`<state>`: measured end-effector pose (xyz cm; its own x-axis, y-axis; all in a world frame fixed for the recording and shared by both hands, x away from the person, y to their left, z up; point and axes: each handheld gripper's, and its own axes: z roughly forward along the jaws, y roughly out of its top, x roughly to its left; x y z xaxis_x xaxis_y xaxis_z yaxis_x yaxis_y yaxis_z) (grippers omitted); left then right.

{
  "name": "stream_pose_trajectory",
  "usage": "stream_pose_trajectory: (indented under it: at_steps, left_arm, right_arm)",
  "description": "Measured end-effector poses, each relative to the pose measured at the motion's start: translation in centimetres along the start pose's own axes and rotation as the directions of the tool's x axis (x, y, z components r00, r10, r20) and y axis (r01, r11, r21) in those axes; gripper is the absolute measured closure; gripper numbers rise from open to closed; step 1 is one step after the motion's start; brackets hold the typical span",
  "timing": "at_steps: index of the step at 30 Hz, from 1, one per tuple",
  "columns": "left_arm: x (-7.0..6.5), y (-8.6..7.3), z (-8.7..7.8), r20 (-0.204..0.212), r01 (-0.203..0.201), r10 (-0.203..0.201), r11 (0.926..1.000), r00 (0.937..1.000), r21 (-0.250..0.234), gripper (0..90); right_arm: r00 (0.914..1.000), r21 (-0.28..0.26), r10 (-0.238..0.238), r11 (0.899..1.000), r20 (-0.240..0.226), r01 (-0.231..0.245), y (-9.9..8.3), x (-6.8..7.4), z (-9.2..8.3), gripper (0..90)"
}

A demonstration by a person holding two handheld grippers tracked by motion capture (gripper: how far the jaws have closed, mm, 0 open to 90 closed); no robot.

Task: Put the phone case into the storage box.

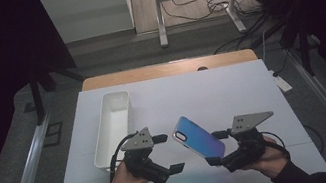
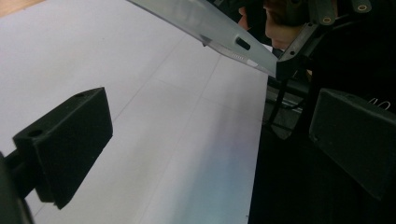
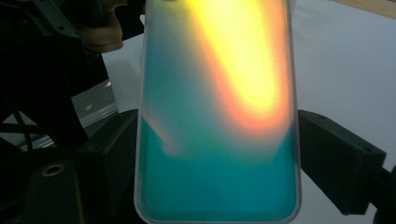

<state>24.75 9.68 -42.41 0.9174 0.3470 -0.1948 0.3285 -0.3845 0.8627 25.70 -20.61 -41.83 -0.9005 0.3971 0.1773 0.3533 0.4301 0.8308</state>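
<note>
High view: overhead, facing forward and down over the white table [image 1: 231,89]. Left gripper view: low, close, facing across the tabletop. Right gripper view: very close on the phone case [image 3: 217,116], shared by all three.

I find no text, label, brand, number or sign that I can read anywhere in these views. The phone case [image 1: 197,137] that my right gripper [image 1: 218,149] clamps by its edges shows me just a shifting sheen of colour with no logo or lettering. The white tray [image 1: 112,128] at the left carries no marking, and neither does the white table sheet [image 1: 232,94].
</note>
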Motion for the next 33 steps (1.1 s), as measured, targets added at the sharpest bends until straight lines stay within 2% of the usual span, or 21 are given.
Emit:
stream_pose_trajectory:
  at_steps: [13,19,23,25,26,29,33]
  left_arm:
    - [-0.7,0.3,0.6,0.057,-0.013,0.013,0.9999,0.9983,0.003,0.8]
    - [-0.8,0.2,0.5,0.101,-0.011,0.010,0.9999,0.9949,0.007,9.3]
    - [-0.8,0.2,0.2,0.135,0.002,-0.001,1.0000,0.9908,-0.002,25.4]
    - [-0.7,0.2,0.2,0.138,0.004,-0.003,1.0000,0.9904,-0.004,34.8]
    - [-0.7,0.2,0.1,0.143,0.009,-0.008,0.9999,0.9897,-0.006,34.8]
    - [-0.6,0.2,-0.2,0.163,0.012,-0.009,0.9998,0.9866,-0.015,47.9]
    - [-0.6,0.3,-0.5,0.191,0.013,-0.009,0.9997,0.9816,-0.021,59.0]
  right_arm:
    - [0.9986,-0.007,-0.030,1.000,-0.044,0.030,0.2,1.0,0.8,16.8]
    - [0.9973,-0.002,-0.042,0.999,-0.060,0.042,0.3,1.3,1.1,16.8]
    - [0.9970,-0.001,-0.042,0.999,-0.065,0.042,0.2,1.2,1.1,16.8]
    - [0.9968,-0.002,-0.042,0.999,-0.068,0.042,0.2,1.2,1.1,16.8]
    - [0.9967,-0.003,-0.042,0.999,-0.070,0.042,0.2,1.2,1.0,16.8]
    - [0.9961,-0.004,-0.046,0.999,-0.075,0.045,0.2,1.2,1.0,16.8]
    - [0.9953,-0.007,-0.046,0.999,-0.085,0.046,0.2,1.2,1.0,16.8]
